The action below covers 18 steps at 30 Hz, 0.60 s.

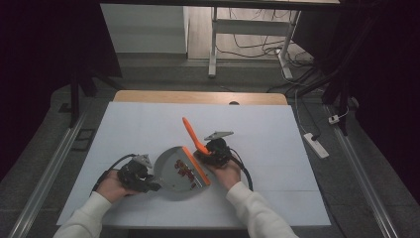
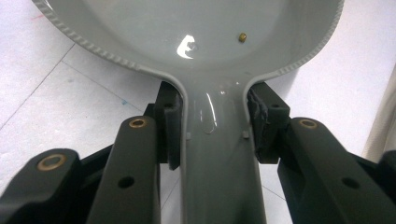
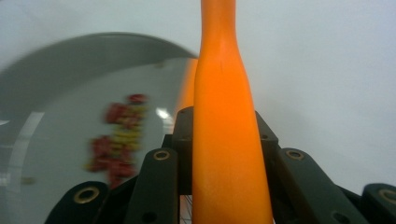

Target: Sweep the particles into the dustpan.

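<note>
grey pan (image 1: 173,171), orange spatula (image 1: 194,139), unmarked

Tabletop (image 1: 148,129) viewed from a fixed high camera, facing forward and down, at a distance. Grey pan (image 1: 173,171) seen very close from the left tongs' camera, along its handle; pan also shared with the right tongs' camera, close, behind the orange spatula (image 3: 224,140).
</note>
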Tool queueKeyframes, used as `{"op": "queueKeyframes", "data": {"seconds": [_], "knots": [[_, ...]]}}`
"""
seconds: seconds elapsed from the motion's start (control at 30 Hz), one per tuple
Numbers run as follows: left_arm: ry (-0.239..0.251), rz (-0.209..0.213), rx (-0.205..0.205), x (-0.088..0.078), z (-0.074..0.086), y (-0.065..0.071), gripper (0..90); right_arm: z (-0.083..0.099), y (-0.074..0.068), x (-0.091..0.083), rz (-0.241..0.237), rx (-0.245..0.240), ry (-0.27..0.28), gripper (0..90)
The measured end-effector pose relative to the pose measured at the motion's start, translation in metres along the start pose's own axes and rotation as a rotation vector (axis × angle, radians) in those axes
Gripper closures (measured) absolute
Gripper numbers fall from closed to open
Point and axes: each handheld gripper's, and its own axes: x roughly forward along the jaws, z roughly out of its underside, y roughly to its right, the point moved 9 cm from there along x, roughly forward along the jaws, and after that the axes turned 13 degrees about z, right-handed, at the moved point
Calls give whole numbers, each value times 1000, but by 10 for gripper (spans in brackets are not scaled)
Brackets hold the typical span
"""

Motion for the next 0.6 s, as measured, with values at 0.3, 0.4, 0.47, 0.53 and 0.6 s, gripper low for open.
{"op": "queueKeyframes", "data": {"seconds": [0.3,0.4,0.47,0.53,0.6], "knots": [[2,1,1,0,0,1,613,-15,-28,-19,-88,-29,64,705],[1,3,1,0,0,1,614,-11,-8,-18,-53,14,51,705],[0,4,1,0,0,1,614,-8,3,-18,-28,31,44,705],[2,4,0,0,0,0,614,-7,12,-18,11,25,48,705],[2,4,1,0,0,0,613,-5,20,-16,60,-1,42,705]]}}
